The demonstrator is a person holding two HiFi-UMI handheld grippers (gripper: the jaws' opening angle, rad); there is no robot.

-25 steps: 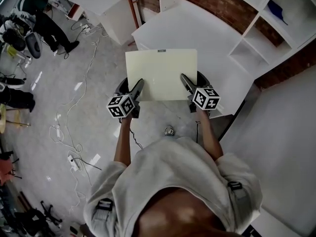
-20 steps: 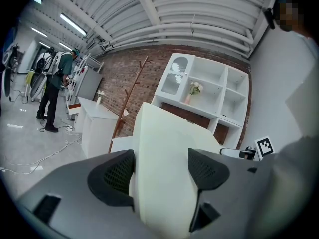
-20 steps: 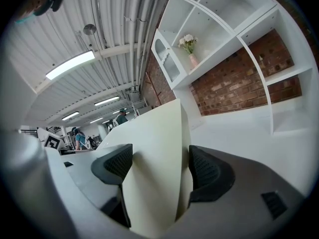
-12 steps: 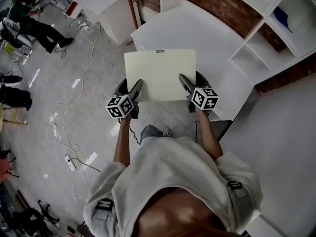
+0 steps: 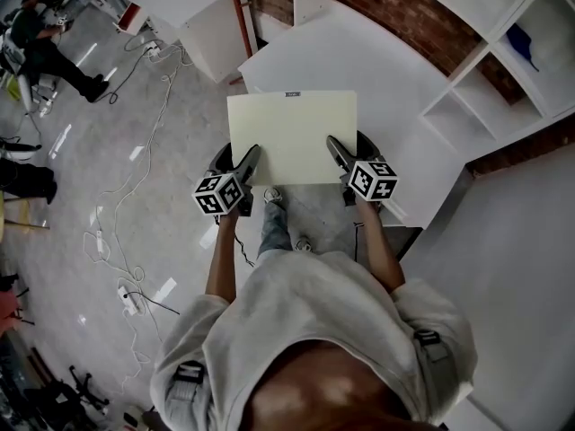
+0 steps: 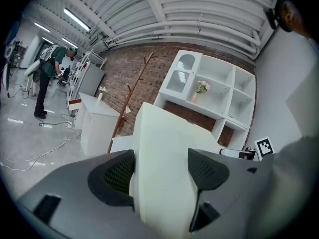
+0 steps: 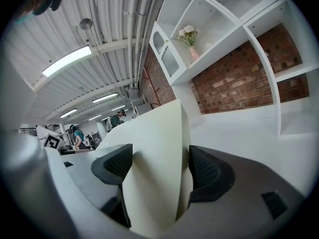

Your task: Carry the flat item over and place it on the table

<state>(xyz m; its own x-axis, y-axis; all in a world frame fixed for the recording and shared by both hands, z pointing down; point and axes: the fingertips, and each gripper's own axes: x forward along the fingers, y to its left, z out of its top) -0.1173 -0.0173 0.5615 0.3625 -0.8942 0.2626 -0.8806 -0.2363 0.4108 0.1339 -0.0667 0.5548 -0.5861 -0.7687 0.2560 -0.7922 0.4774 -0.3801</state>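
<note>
board [image 5: 292,135]: pale cream, flat, rectangular | left gripper [image 5: 241,171], right gripper [image 5: 340,158]: jaws pinching it

The head view looks steeply down from above the person's shoulders onto the pale cream flat board [image 5: 292,137] and the grey floor [image 5: 162,151]. Each gripper view sits close behind its own jaws, angled up along that board toward the white open shelving unit [image 6: 209,91], which all three views share.
</note>
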